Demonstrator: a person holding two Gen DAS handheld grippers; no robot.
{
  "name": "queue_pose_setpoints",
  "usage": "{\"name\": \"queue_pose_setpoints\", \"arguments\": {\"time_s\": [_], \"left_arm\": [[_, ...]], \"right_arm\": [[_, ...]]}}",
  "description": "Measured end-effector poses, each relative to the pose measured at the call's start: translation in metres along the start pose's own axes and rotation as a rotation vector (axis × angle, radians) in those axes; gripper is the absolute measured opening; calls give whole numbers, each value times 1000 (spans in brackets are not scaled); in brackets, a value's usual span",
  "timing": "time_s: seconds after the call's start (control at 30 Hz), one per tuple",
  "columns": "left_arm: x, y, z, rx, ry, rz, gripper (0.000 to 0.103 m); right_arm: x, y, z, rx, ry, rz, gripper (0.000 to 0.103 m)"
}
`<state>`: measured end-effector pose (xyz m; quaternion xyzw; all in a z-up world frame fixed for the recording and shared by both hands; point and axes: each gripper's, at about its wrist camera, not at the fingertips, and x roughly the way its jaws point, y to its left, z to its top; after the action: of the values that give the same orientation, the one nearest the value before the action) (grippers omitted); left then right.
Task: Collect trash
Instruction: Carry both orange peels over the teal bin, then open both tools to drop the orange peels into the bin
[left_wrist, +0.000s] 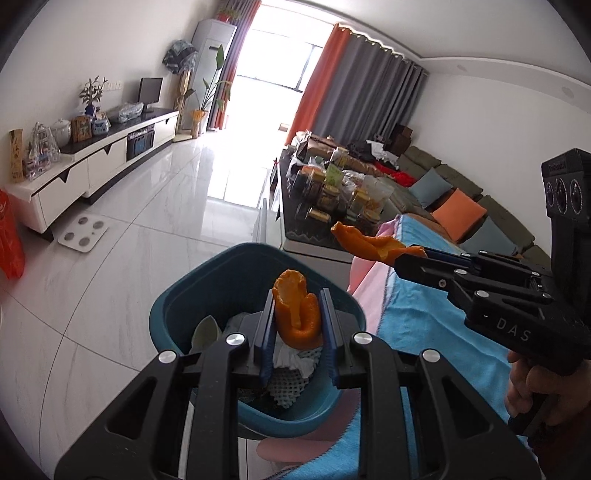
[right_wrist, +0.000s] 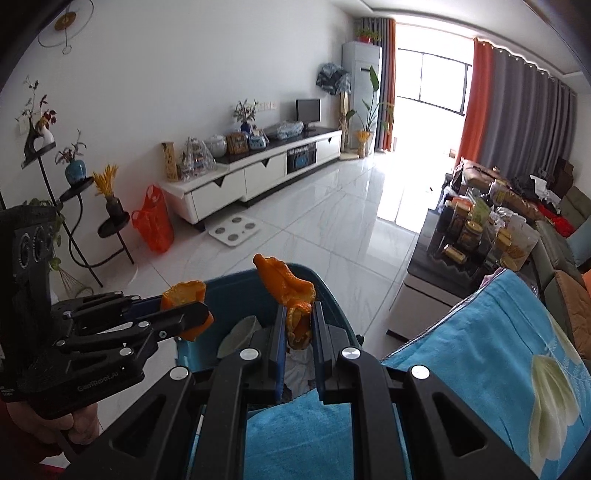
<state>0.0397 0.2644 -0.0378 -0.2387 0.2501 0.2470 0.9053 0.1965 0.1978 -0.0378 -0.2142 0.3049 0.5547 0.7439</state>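
Observation:
My left gripper (left_wrist: 297, 314) is shut on a curled orange peel (left_wrist: 295, 314) and holds it above a teal trash bin (left_wrist: 177, 314). The bin holds white paper and foam netting (left_wrist: 291, 376). My right gripper (right_wrist: 298, 325) is shut on a second, longer orange peel (right_wrist: 286, 284), also above the bin (right_wrist: 229, 291). In the left wrist view the right gripper (left_wrist: 410, 254) comes in from the right with its peel (left_wrist: 365, 242) over the bin's right side. In the right wrist view the left gripper (right_wrist: 192, 317) holds its peel (right_wrist: 184, 291) at the bin's left rim.
A blue and pink cloth (left_wrist: 424, 325) covers the surface right of the bin. A cluttered coffee table (left_wrist: 332, 195) and sofa (left_wrist: 461, 192) stand beyond. A white TV cabinet (right_wrist: 258, 170), a floor scale (right_wrist: 232, 229), an orange bag (right_wrist: 153, 221) and a plant stand (right_wrist: 74, 206) line the left wall.

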Motion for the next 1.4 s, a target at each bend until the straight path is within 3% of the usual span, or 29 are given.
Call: {"name": "queue_pose_setpoints", "arguments": {"time_s": [0.4,0.8,1.4], "left_arm": [[60,14,-2,-46,67,-2,22],[105,20,0,-63,133,12,22],[121,35,-15,-77,182,16,22]], "right_arm": [[55,-1,0,-11,162,26,11],[79,7,4,-51,247,32,12],[102,10,6,-75,327,28,12]]}}
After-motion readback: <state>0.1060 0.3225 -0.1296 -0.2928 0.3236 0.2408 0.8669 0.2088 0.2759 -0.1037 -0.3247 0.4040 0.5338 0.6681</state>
